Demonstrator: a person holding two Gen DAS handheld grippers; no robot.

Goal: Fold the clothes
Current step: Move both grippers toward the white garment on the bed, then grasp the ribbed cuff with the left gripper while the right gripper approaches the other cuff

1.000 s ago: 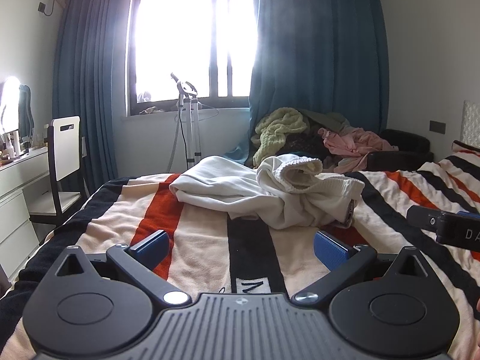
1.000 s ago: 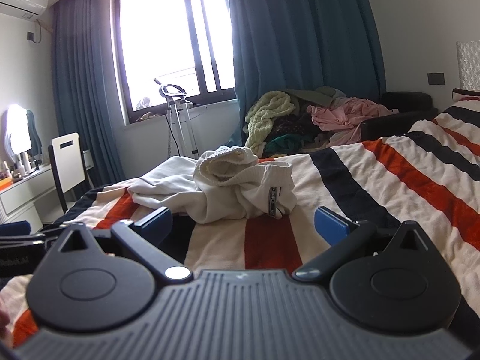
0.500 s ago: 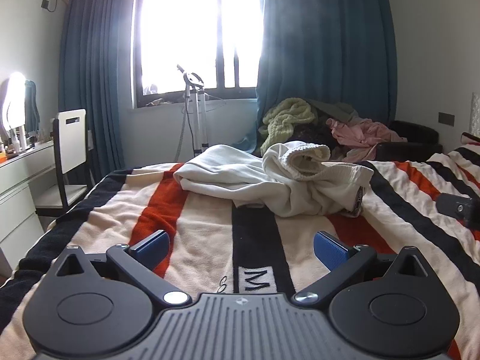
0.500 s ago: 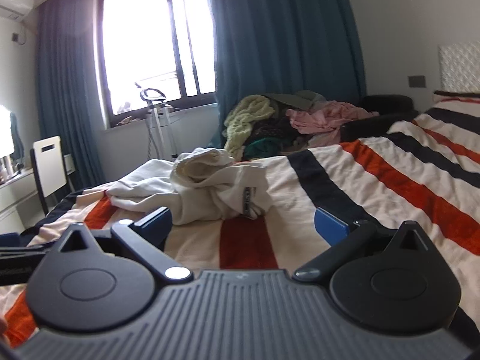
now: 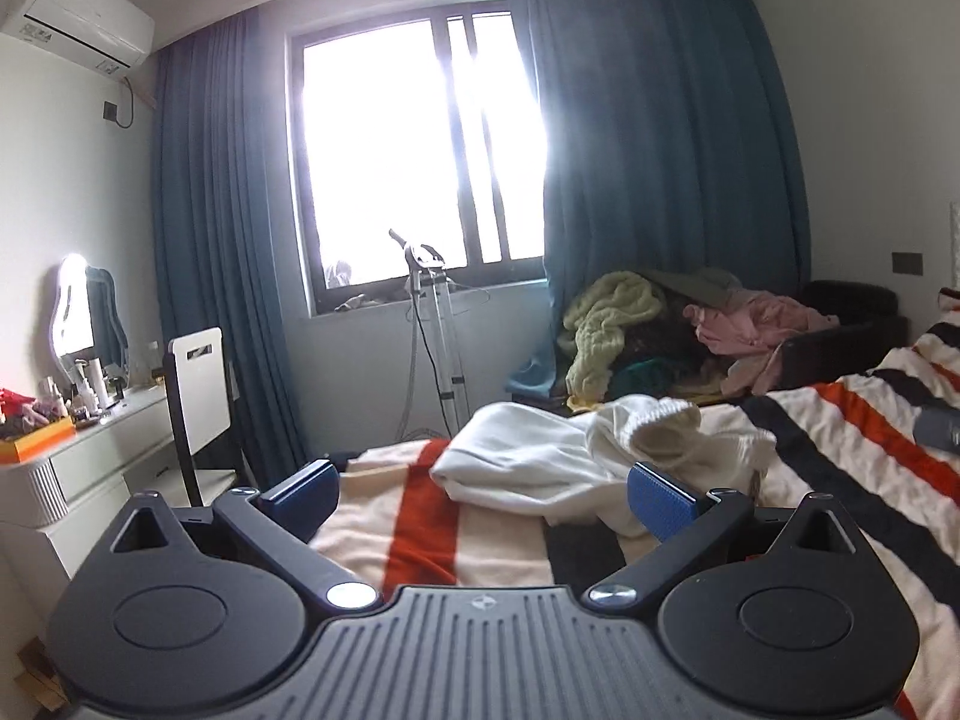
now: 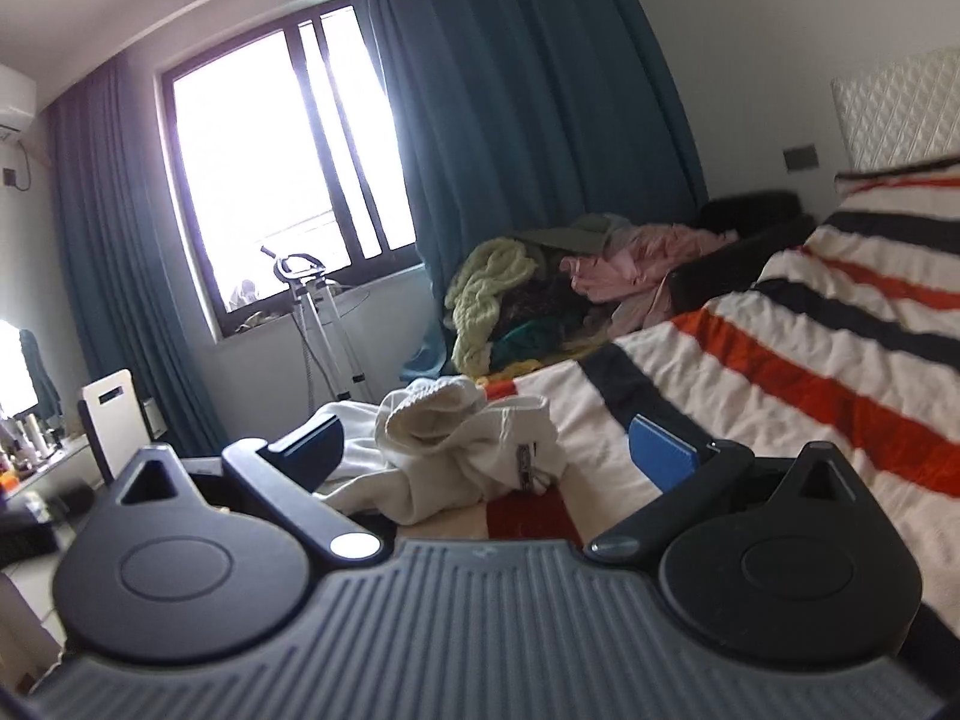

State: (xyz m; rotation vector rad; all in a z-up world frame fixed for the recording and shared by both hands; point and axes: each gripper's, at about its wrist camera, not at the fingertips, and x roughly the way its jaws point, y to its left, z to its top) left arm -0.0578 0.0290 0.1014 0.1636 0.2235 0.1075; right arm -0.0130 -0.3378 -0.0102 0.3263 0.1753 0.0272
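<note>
A crumpled white garment [image 5: 576, 456] lies in a heap on the striped blanket [image 5: 432, 516] of the bed; it also shows in the right wrist view [image 6: 468, 450], with a small label on it. My left gripper [image 5: 480, 489] is open and empty, held low over the bed's near edge, short of the garment. My right gripper [image 6: 486, 450] is open and empty, also short of the garment, tilted a little. Part of the right gripper [image 5: 942, 429] shows at the right edge of the left wrist view.
A pile of other clothes [image 5: 672, 330] lies on a dark seat beyond the bed. A white chair [image 5: 198, 384] and a dressing table [image 5: 72, 450] stand at the left. A garment steamer stand [image 5: 432, 324] is under the window. The headboard [image 6: 900, 108] is at the right.
Both grippers have tilted upward and dropped lower, so more of the room and less of the bed shows. The garment has not moved. Both jaws stay open.
</note>
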